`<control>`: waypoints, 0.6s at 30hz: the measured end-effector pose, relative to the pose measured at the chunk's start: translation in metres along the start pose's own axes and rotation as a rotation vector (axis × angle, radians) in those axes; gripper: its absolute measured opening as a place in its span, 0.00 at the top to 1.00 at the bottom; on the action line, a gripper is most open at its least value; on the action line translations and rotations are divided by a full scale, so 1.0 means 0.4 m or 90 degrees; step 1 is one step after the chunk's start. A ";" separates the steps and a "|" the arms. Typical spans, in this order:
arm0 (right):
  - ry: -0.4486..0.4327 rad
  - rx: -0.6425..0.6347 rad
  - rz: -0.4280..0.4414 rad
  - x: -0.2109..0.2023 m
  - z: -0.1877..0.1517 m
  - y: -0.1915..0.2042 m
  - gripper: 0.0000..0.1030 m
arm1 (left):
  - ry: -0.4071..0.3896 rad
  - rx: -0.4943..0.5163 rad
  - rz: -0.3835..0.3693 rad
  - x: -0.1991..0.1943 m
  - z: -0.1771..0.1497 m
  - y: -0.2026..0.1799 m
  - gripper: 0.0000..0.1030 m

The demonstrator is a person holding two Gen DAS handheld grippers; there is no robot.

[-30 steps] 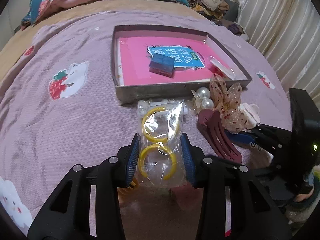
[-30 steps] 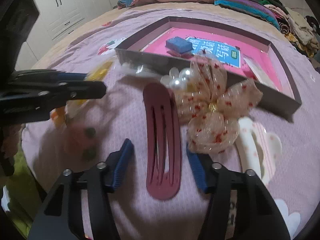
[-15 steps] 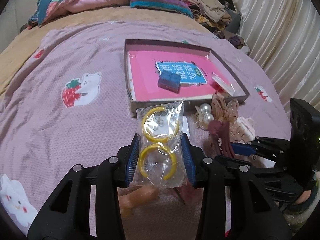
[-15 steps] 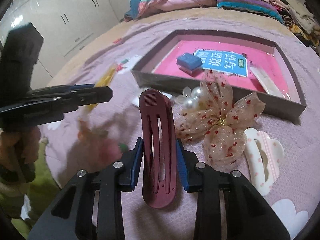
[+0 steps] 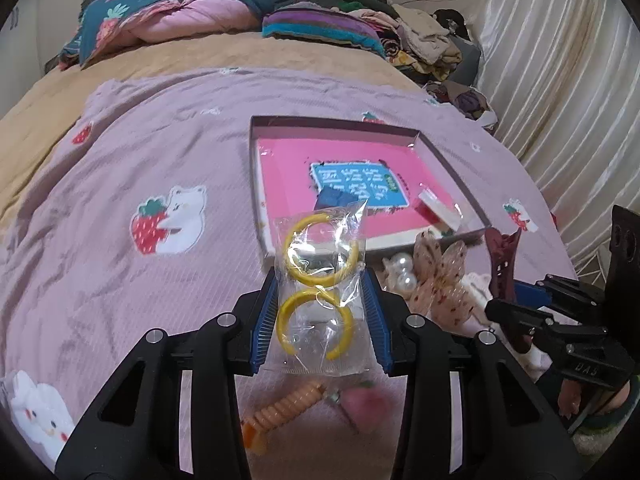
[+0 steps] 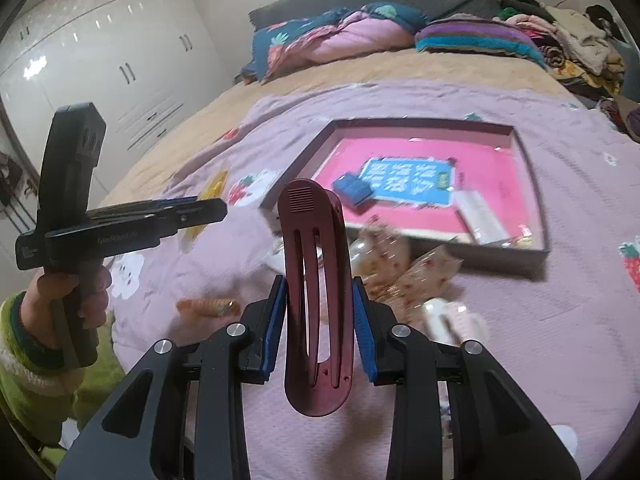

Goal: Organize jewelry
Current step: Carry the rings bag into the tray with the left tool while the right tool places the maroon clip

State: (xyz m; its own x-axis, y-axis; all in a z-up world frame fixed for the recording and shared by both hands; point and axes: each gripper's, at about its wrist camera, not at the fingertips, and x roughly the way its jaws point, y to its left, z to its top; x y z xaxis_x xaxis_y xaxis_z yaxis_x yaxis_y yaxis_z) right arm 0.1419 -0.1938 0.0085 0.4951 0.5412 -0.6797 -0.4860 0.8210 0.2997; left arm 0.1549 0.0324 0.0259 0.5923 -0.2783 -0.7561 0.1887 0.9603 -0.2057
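My left gripper point(image 5: 320, 312) is shut on a clear bag of two yellow hoop earrings point(image 5: 320, 280), held above the lilac bedspread. My right gripper point(image 6: 320, 312) is shut on a dark red hair clip point(image 6: 316, 280), which stands upright between the blue pads. In the left wrist view the right gripper point(image 5: 532, 300) and the clip point(image 5: 502, 264) appear at the right. The left gripper point(image 6: 200, 208) shows side-on at the left of the right wrist view. Ahead lies an open shallow box point(image 5: 332, 122) with a pink floor, holding a small blue case point(image 5: 336, 198) and a white packet point(image 5: 438, 210).
In front of the box lie a sheer dotted bow point(image 5: 436, 276), pearls point(image 5: 402, 270) and a white claw clip point(image 6: 452, 320). An orange spiral hair tie point(image 5: 284, 408) and a pink piece point(image 5: 368, 404) rest below the left gripper. Bedding is piled at the bed's far end.
My right gripper closed on the dark red clip and lifted it off the bedspread. The left gripper rose with the earring bag, so the box now sits lower and farther in both views.
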 end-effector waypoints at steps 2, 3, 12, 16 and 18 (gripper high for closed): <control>-0.010 0.005 -0.008 -0.015 0.005 -0.015 0.70 | -0.003 0.005 -0.003 0.002 0.014 -0.012 0.69; -0.014 0.007 -0.011 -0.021 0.009 -0.022 0.70 | -0.004 0.007 -0.004 0.002 0.018 -0.015 0.69; -0.043 0.021 -0.041 -0.066 0.039 -0.081 0.70 | -0.008 0.033 -0.021 0.024 0.069 -0.074 0.69; -0.057 0.026 -0.056 -0.080 0.066 -0.108 0.70 | -0.008 0.047 -0.027 0.037 0.088 -0.102 0.69; -0.063 0.028 -0.065 -0.087 0.078 -0.122 0.70 | -0.008 0.052 -0.030 0.045 0.098 -0.115 0.69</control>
State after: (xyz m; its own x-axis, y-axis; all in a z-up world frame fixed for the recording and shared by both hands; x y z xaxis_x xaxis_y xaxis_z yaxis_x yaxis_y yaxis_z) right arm 0.1707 -0.2470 0.0384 0.6100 0.4683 -0.6392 -0.3991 0.8785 0.2628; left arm 0.1877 -0.0175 0.0462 0.5905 -0.3242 -0.7391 0.2797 0.9412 -0.1894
